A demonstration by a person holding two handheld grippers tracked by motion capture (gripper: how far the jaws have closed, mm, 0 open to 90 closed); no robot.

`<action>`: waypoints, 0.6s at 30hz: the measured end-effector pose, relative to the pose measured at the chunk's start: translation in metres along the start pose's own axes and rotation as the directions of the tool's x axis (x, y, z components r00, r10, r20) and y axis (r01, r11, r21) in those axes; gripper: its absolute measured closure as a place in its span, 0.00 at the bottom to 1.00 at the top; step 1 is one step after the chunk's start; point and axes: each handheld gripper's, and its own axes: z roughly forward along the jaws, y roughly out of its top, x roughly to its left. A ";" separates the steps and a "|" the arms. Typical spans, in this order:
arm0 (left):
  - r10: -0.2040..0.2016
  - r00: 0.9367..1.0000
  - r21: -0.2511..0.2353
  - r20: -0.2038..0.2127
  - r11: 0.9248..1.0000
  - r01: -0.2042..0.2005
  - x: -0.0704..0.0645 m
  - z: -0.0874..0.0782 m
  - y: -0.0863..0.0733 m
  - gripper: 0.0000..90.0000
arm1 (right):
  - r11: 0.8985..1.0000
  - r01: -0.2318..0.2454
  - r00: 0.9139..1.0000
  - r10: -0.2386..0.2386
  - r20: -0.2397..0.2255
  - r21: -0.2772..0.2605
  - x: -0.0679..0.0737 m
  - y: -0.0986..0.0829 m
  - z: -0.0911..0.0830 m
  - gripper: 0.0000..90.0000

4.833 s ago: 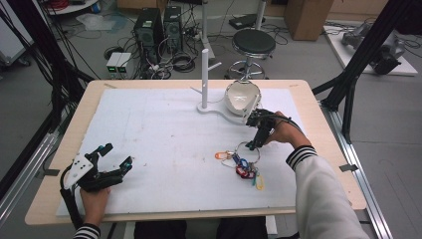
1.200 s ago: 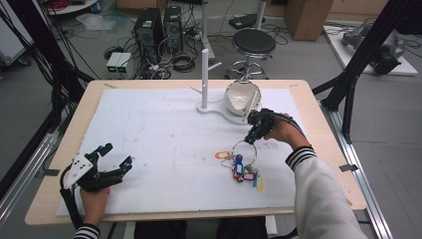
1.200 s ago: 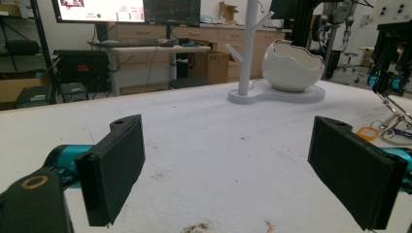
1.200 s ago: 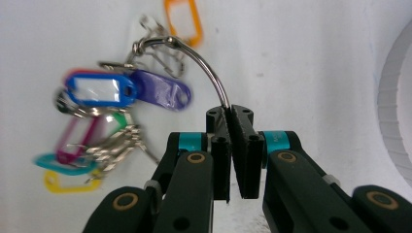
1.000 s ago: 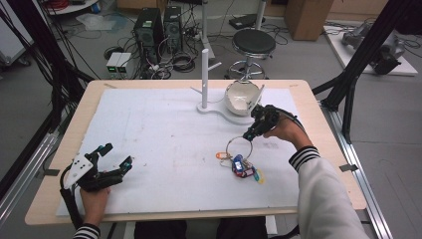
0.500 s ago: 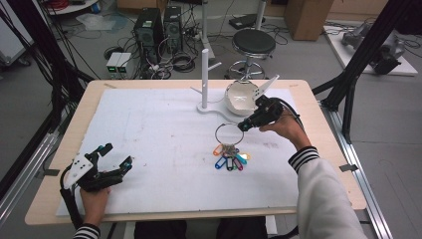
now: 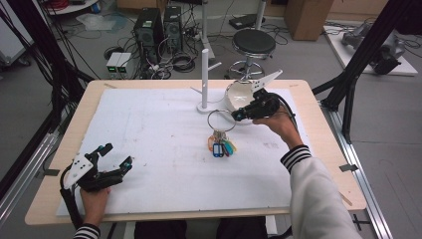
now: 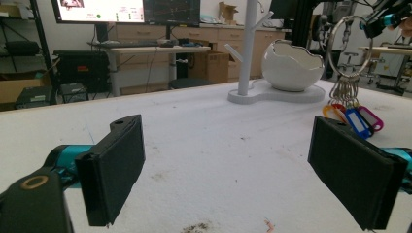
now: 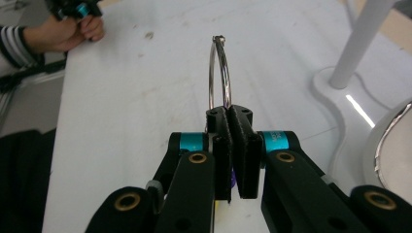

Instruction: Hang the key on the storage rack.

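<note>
A large metal key ring (image 7: 220, 120) hangs in the air above the white mat, with several coloured key tags (image 7: 221, 147) dangling beneath it. My right gripper (image 7: 238, 115) is shut on the ring's right side; in the right gripper view the ring (image 9: 219, 73) stands up out of the closed jaws. In the left gripper view the ring (image 8: 347, 46) and its tags (image 8: 353, 118) show far off at the right. My left gripper (image 7: 115, 158) rests open at the mat's front left corner with nothing between its pads (image 8: 116, 167).
A white stand with a post and pegs (image 7: 204, 78) and a white broken-egg-shaped bowl (image 7: 241, 95) sit at the back of the mat (image 7: 159, 144), just behind the ring. A stool (image 7: 254, 42) and computer boxes (image 7: 156, 25) stand on the floor beyond the table.
My right gripper has lifted the key ring off the mat and carried it back toward the stand; the tags now hang freely. My left gripper has stayed still.
</note>
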 end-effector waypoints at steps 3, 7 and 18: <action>0.000 1.000 0.000 -0.001 1.000 0.000 0.000 0.000 0.000 0.15 | 0.999 -0.008 1.000 0.009 0.024 -0.035 0.000 0.004 0.001 0.98; 0.000 1.000 -0.001 -0.001 1.000 0.000 0.000 0.000 0.000 0.15 | 0.997 -0.011 0.998 0.016 0.058 -0.077 0.001 0.010 0.002 0.98; -0.002 1.000 -0.001 0.000 1.000 0.002 0.000 0.000 0.000 0.15 | 0.989 0.015 0.992 0.003 0.122 -0.150 0.001 0.035 0.009 0.98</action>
